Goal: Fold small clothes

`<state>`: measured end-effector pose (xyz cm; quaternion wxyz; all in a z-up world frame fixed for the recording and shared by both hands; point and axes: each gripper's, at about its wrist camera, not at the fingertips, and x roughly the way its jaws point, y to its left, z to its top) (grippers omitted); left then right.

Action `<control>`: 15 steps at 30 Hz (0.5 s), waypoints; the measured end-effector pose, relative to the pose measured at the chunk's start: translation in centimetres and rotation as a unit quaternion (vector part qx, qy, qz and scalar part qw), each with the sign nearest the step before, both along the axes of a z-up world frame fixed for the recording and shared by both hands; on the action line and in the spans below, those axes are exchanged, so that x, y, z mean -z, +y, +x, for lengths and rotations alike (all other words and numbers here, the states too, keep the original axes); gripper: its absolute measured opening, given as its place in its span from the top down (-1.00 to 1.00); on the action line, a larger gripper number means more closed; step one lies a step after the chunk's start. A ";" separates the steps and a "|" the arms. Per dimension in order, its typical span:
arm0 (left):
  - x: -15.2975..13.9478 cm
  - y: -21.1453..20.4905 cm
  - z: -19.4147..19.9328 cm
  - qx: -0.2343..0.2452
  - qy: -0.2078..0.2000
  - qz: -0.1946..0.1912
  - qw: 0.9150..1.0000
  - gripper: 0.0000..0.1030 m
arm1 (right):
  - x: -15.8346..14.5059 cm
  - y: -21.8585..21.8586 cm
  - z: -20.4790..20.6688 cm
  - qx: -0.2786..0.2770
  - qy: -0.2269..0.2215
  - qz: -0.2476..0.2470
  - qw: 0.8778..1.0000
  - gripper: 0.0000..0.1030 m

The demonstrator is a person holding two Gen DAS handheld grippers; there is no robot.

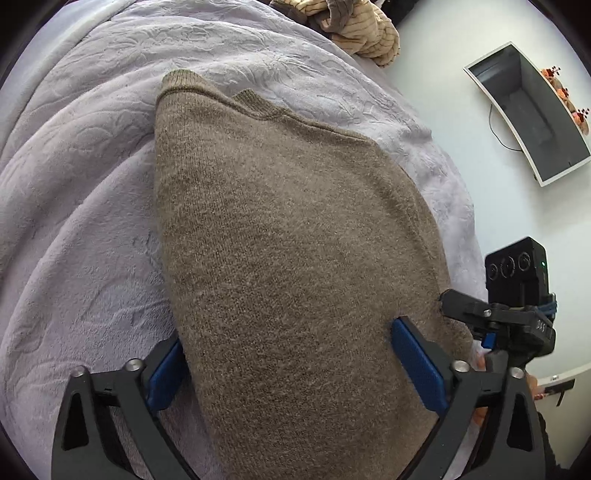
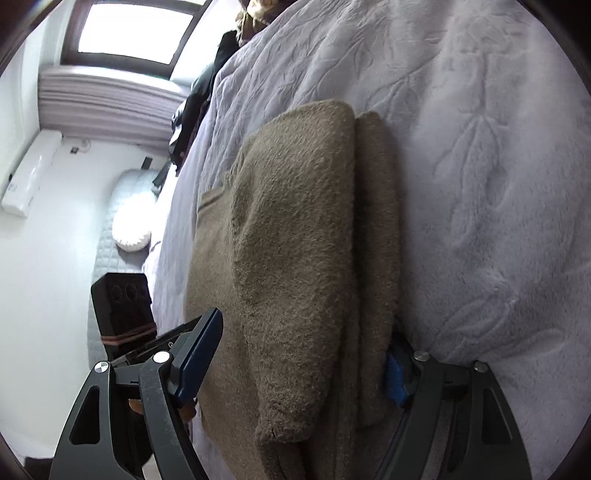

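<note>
A brown knit sweater (image 1: 288, 236) lies folded on a lilac blanket (image 1: 74, 206). My left gripper (image 1: 291, 365) is open; its blue-padded fingers (image 1: 417, 365) stand one on each side of the sweater's near end, which fills the gap. In the right wrist view the same sweater (image 2: 295, 258) shows as stacked layers. My right gripper (image 2: 299, 365) is open too, with one blue pad (image 2: 199, 354) left of the folded stack and the other (image 2: 395, 376) mostly hidden behind its right edge. The right gripper also shows in the left wrist view (image 1: 517, 317).
A heap of tan striped clothes (image 1: 365, 33) lies at the far end of the blanket. A mirror (image 1: 532, 114) hangs on the white wall. In the right wrist view there are a window (image 2: 136, 29), dark clothing (image 2: 199, 99) at the bed edge and a white cushion (image 2: 133, 221).
</note>
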<state>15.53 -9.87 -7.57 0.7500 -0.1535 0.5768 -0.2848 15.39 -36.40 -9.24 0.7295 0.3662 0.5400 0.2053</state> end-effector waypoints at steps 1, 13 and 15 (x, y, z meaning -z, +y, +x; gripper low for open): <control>-0.3 0.1 -0.1 -0.007 -0.002 0.003 1.000 -0.52 | -0.1 0.0 -0.2 0.005 0.002 -0.001 1.000 0.19; -6.2 3.7 -3.6 -0.004 -0.040 -0.008 0.999 0.04 | -7.0 3.7 -3.1 0.003 -0.046 0.059 0.997 0.34; -7.2 4.7 -4.4 -0.009 -0.042 -0.012 0.999 0.04 | -7.9 4.7 -3.9 0.001 -0.047 0.069 0.996 0.34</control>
